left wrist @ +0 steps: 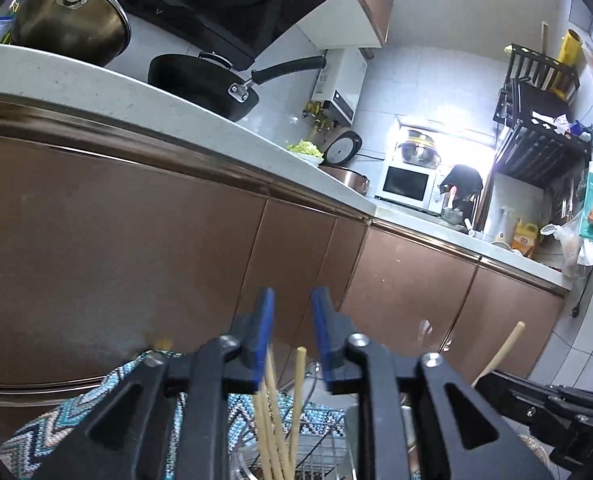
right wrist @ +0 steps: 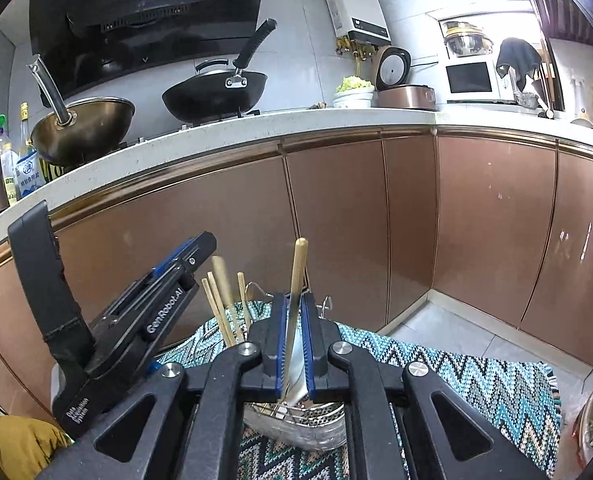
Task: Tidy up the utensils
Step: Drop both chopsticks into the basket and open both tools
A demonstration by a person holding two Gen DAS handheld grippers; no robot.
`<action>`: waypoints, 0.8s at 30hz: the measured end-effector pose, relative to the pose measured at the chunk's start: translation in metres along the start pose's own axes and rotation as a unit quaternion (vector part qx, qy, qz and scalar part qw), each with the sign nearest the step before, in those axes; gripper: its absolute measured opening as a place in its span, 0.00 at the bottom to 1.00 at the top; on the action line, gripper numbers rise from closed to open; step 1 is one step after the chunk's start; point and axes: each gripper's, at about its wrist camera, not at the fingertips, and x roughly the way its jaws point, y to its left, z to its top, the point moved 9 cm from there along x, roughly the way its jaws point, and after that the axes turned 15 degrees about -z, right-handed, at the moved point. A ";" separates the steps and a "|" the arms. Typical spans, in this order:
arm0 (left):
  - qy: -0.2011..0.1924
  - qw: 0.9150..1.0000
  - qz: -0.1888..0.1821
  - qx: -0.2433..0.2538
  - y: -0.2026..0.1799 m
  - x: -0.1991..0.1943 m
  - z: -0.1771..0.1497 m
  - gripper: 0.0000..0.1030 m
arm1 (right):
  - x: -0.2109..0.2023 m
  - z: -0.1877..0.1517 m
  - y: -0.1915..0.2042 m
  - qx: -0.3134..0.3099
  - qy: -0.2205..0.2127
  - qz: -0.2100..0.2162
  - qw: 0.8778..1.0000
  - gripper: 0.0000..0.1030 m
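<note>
Several pale wooden chopsticks stand upright in a steel wire-handled holder on a zigzag rug. My left gripper is open just above them; the chopstick tops rise into the gap and lean near the left pad, unclamped. A wooden-handled utensil with a flat metal blade stands in the same holder. My right gripper brackets its blade with the jaws only narrowly apart. The blade leans toward the left pad, and a thin gap shows at the right pad. The left gripper appears beside the chopsticks in the right wrist view.
The patterned rug lies on a tiled floor before brown cabinet doors. Above, the white countertop carries a black wok, a brass pan, bottles, a rice cooker and a microwave. A yellow cloth sits low left.
</note>
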 end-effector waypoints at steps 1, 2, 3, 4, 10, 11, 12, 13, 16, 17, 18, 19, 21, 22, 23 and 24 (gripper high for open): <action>0.001 1.000 0.002 0.000 0.001 -0.004 0.002 0.26 | 0.000 0.001 0.000 0.001 0.001 -0.001 1.000 0.10; 0.000 1.000 0.004 0.001 0.002 -0.008 0.004 0.28 | -0.002 0.000 -0.001 0.003 0.003 0.000 1.000 0.11; 0.000 1.000 0.005 0.001 0.002 -0.013 0.006 0.28 | -0.004 0.000 -0.001 0.004 0.004 0.000 1.000 0.12; -0.001 1.000 0.005 0.002 0.002 -0.019 0.009 0.31 | -0.006 0.000 -0.001 0.006 0.006 0.000 1.000 0.12; -0.009 1.000 0.008 0.023 -0.003 -0.059 0.031 0.42 | -0.019 0.003 -0.003 0.012 0.014 -0.005 1.000 0.18; -0.010 1.000 0.010 0.025 -0.003 -0.067 0.035 0.44 | -0.023 0.003 -0.003 0.012 0.013 -0.008 1.000 0.20; -0.011 1.000 0.012 0.027 -0.003 -0.072 0.038 0.46 | -0.029 0.004 -0.004 0.013 0.012 -0.011 1.000 0.21; -0.012 0.999 0.014 0.029 -0.003 -0.081 0.041 0.47 | -0.033 0.004 -0.004 0.014 0.011 -0.012 1.000 0.22; -0.011 0.999 0.018 0.038 -0.003 -0.103 0.050 0.51 | -0.052 0.007 -0.006 0.017 0.006 -0.017 1.000 0.24; -0.009 0.999 0.020 0.042 -0.004 -0.109 0.054 0.53 | -0.059 0.007 -0.005 0.016 0.004 -0.018 1.000 0.26; -0.006 0.999 0.023 0.044 -0.003 -0.116 0.056 0.56 | -0.069 0.008 -0.005 0.014 0.003 -0.020 1.000 0.27; 0.000 0.999 0.028 0.047 -0.002 -0.125 0.058 0.57 | -0.076 0.008 -0.004 0.012 0.003 -0.022 1.000 0.28; 0.007 0.998 0.035 0.051 -0.001 -0.137 0.062 0.59 | -0.090 0.007 -0.002 0.010 0.003 -0.023 1.000 0.28; 0.011 0.998 0.041 0.055 0.000 -0.144 0.063 0.59 | -0.095 0.007 -0.002 0.010 0.003 -0.023 1.000 0.28; 0.015 0.997 0.048 0.063 0.000 -0.152 0.065 0.60 | -0.103 0.006 0.000 0.010 0.004 -0.022 1.000 0.29; 0.019 0.996 0.056 0.071 0.000 -0.159 0.066 0.61 | -0.110 0.005 0.002 0.009 0.004 -0.022 1.000 0.30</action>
